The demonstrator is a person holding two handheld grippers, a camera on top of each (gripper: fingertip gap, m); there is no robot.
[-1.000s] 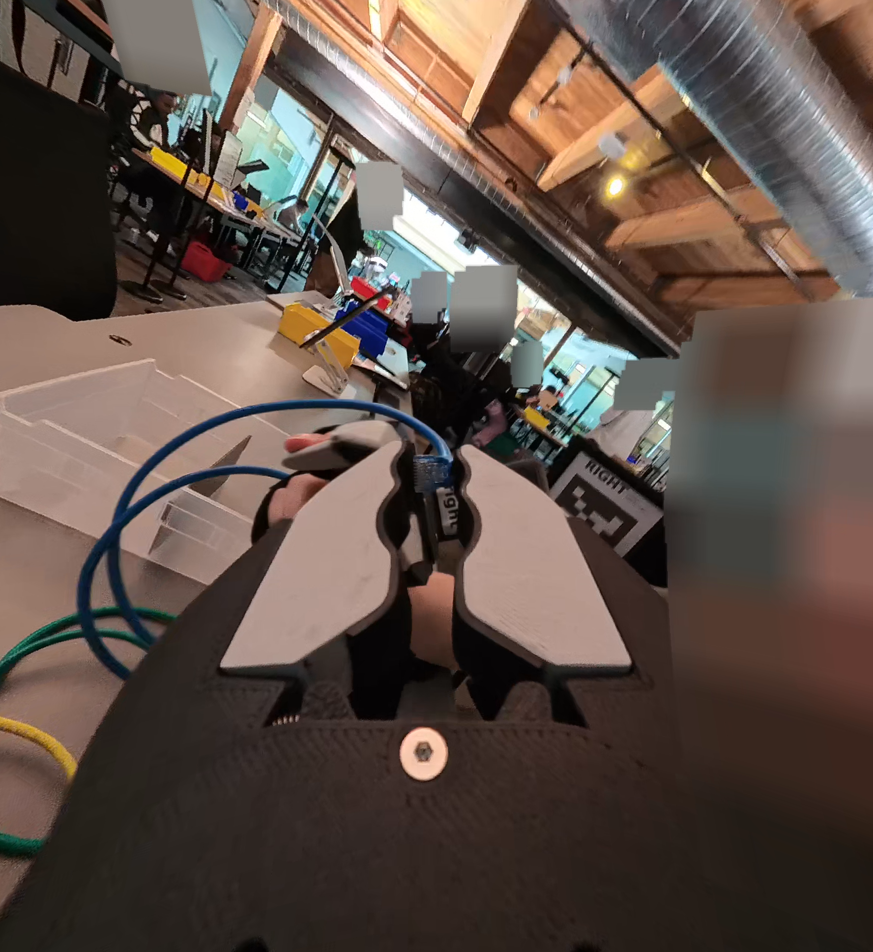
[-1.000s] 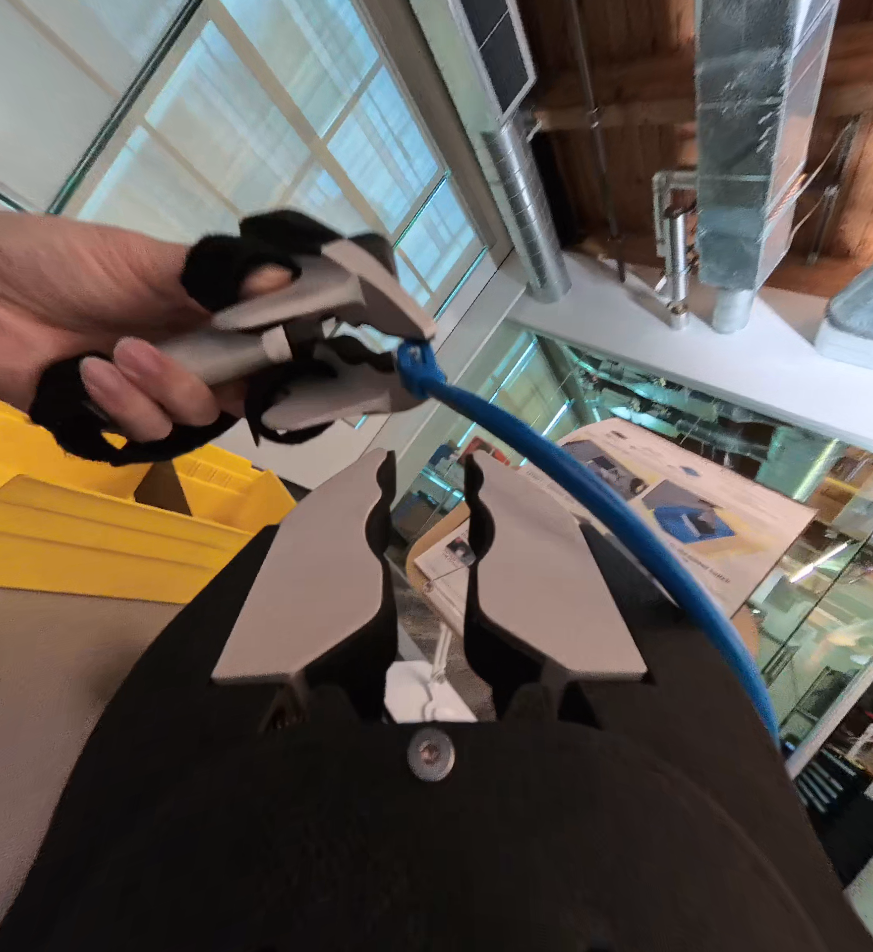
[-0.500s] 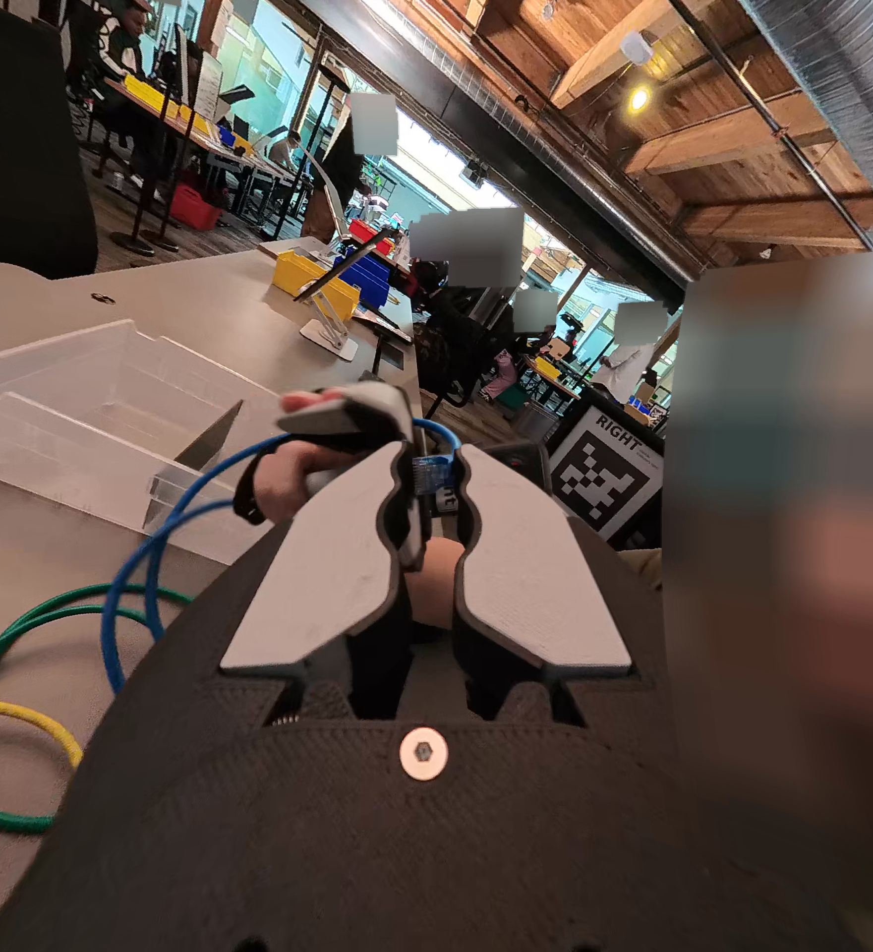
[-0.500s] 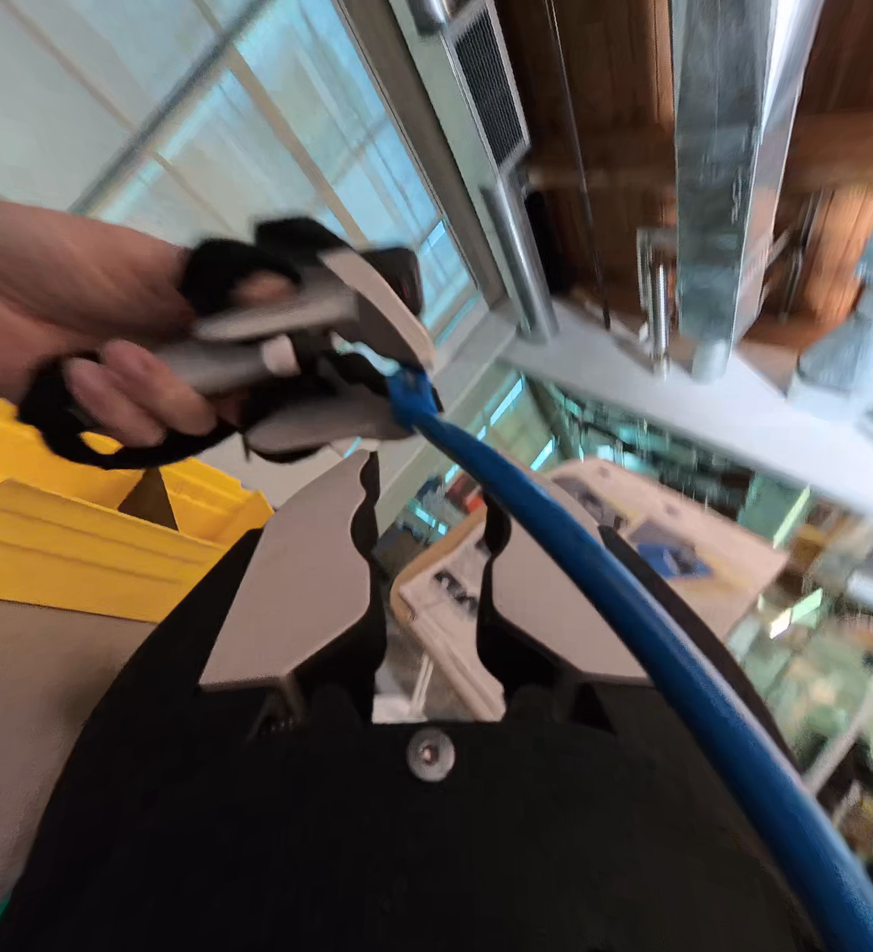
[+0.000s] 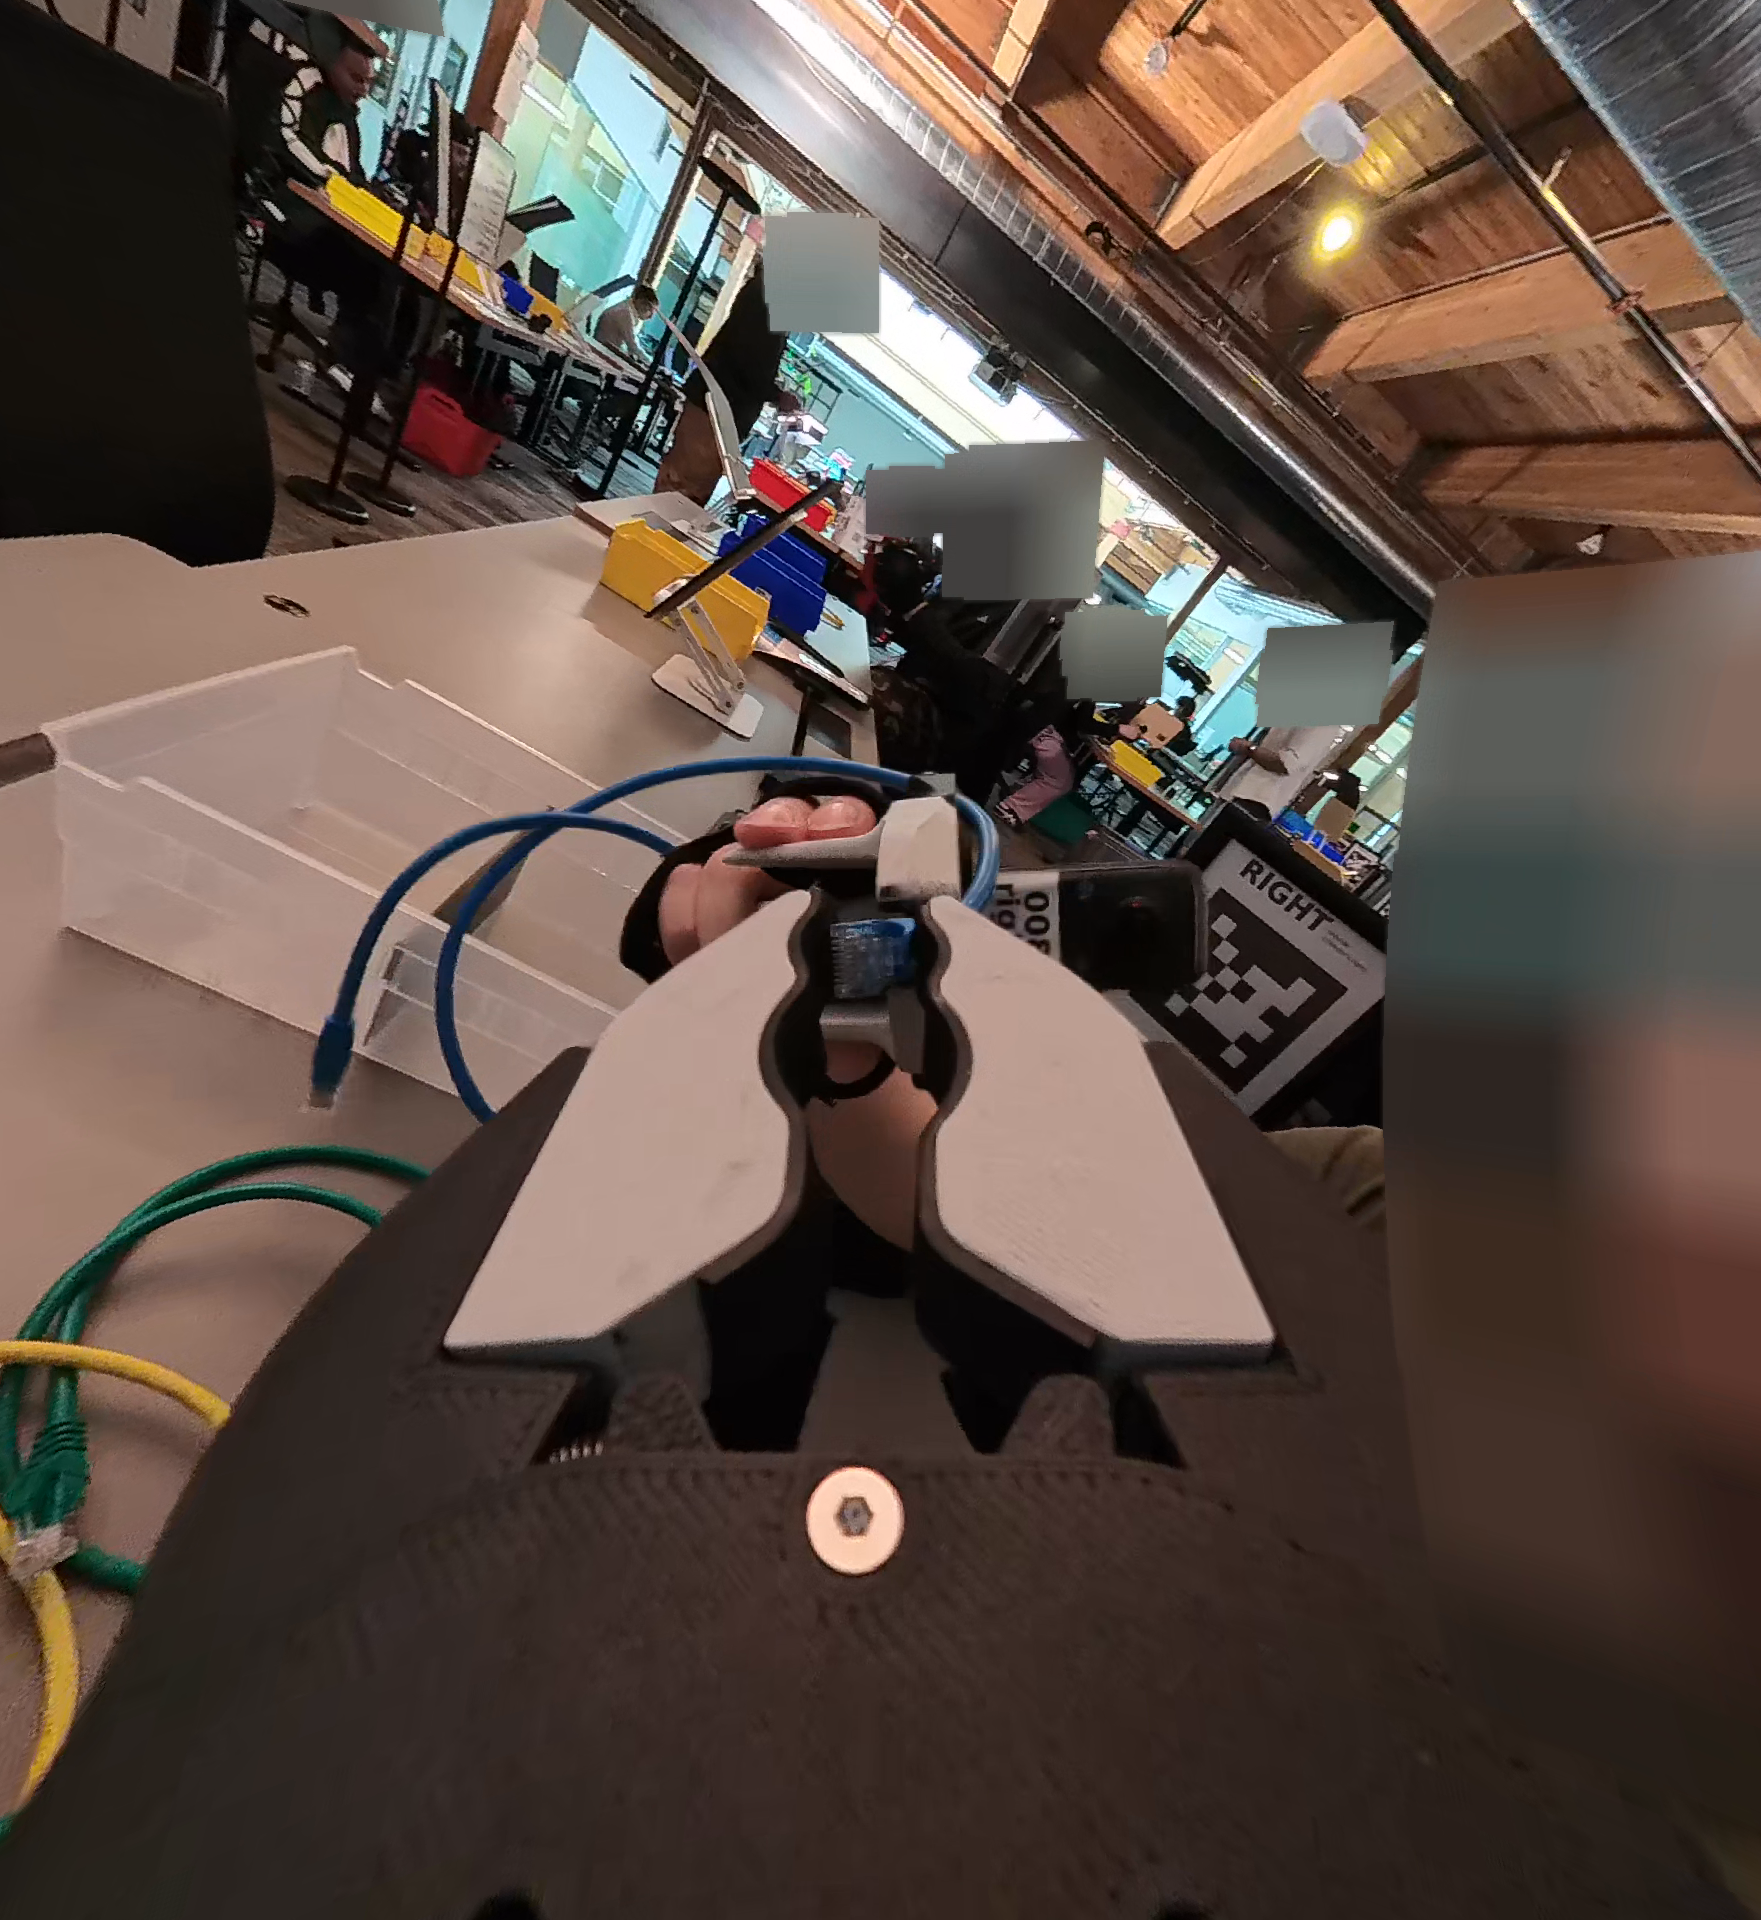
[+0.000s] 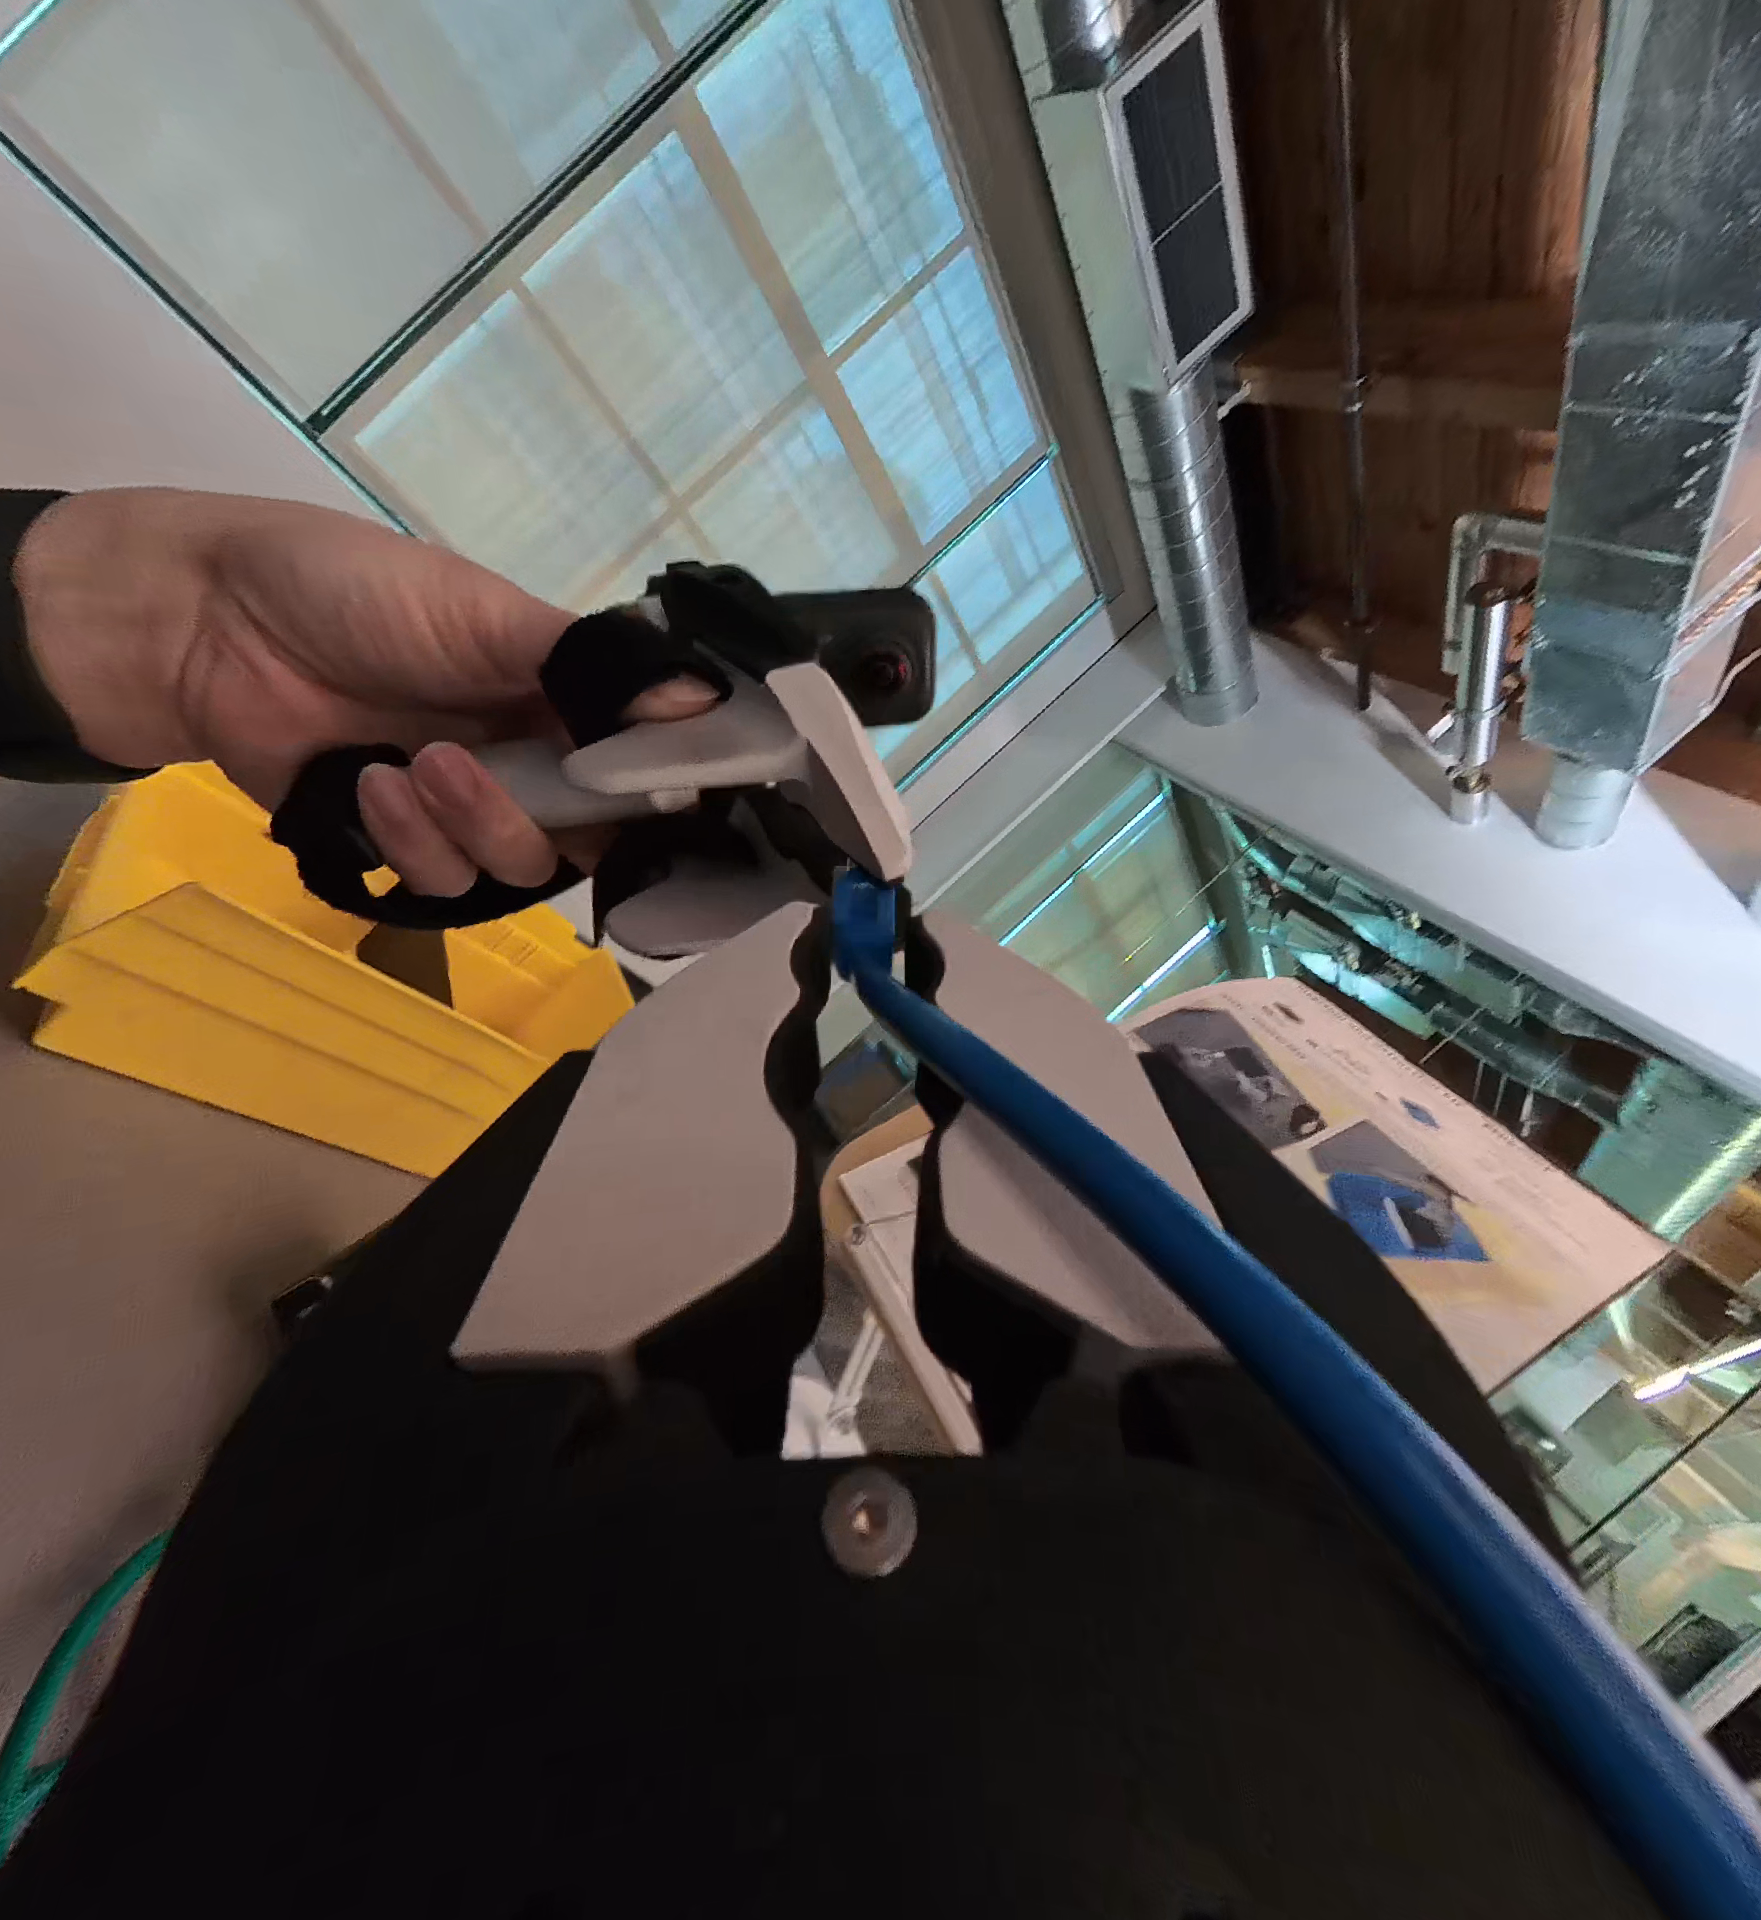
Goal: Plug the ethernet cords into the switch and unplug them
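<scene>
Blue cord's plug (image 5: pixel 868 951) sits pinched between both claws' tips.

A clear plastic divided bin (image 5: pixel 232 821) sits on the beige table (image 5: pixel 76 1091), over on the left. Farther off, a yellow bin (image 5: pixel 668 582) stands beside blue bins (image 5: pixel 788 577). A red tub (image 5: pixel 445 426) rests on the far floor. Wooden beams (image 5: pixel 1478 312) and a silver duct (image 6: pixel 1686 364) run overhead.
</scene>
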